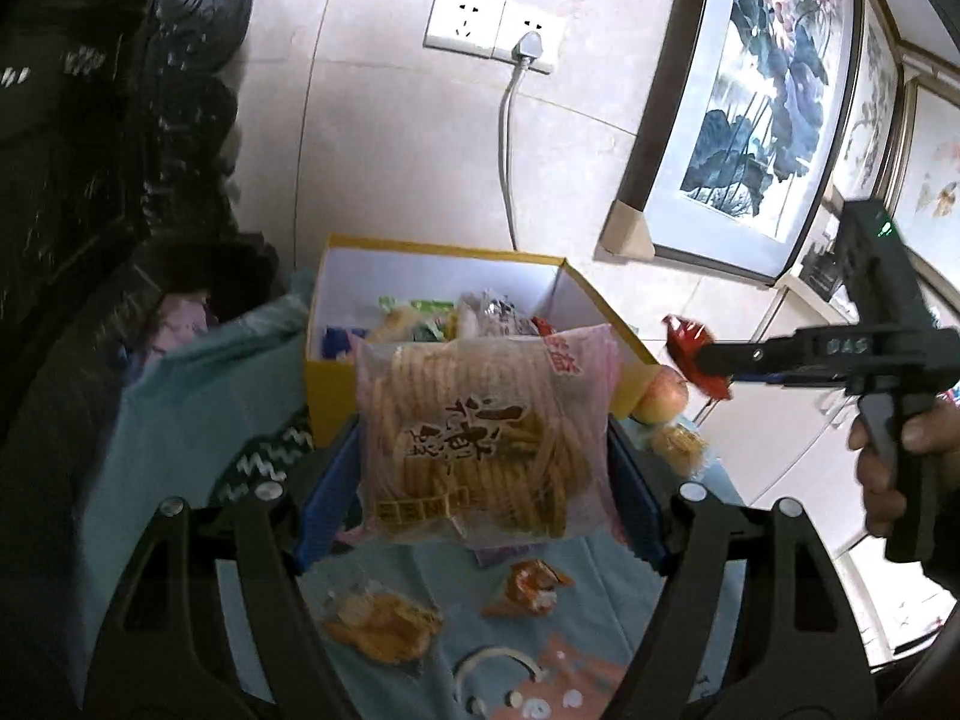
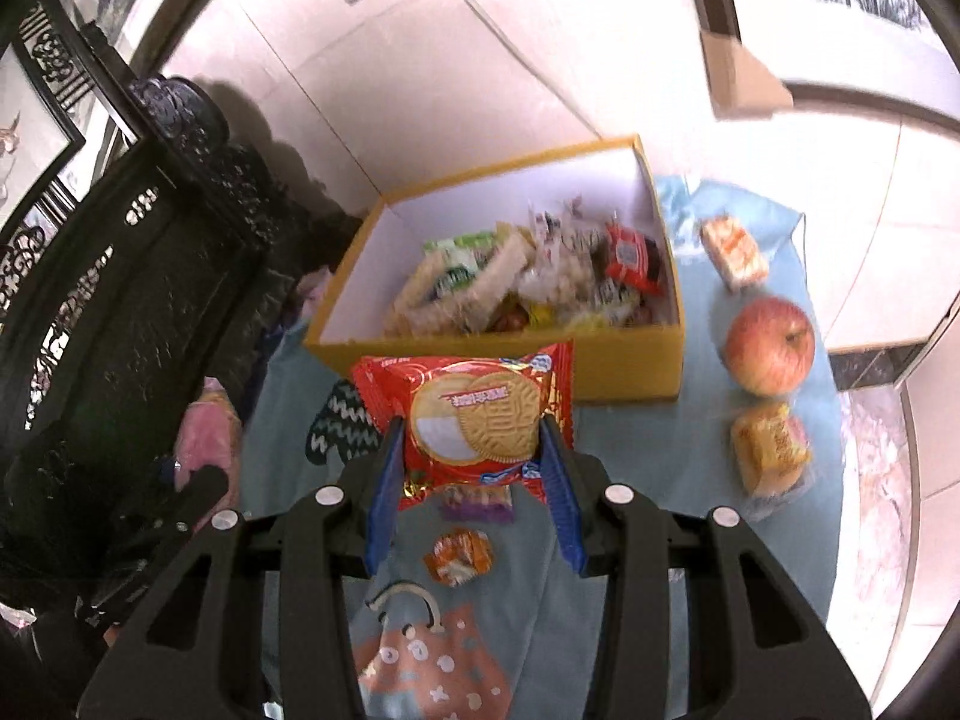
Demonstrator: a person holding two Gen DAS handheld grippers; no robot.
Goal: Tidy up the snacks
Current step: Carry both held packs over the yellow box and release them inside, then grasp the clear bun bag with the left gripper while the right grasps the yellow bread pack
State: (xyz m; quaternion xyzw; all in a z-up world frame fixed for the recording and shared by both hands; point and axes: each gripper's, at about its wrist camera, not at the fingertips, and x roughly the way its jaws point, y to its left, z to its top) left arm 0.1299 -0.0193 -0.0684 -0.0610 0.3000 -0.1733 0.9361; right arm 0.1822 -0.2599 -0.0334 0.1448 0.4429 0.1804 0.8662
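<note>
Straight ahead of the left gripper [image 1: 483,456], pinching a clear cracker bag [image 1: 474,438], sits the yellow box [image 1: 336,396] (just beyond). Ahead of the right gripper [image 2: 474,456], clamping a red biscuit packet [image 2: 471,420], the box [image 2: 630,369] lies equally close, long axis crosswise.

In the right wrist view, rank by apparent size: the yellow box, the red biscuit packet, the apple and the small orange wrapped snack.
1. yellow box
2. red biscuit packet; it looks enlarged, being nearest the camera in the right gripper
3. apple
4. small orange wrapped snack
</note>
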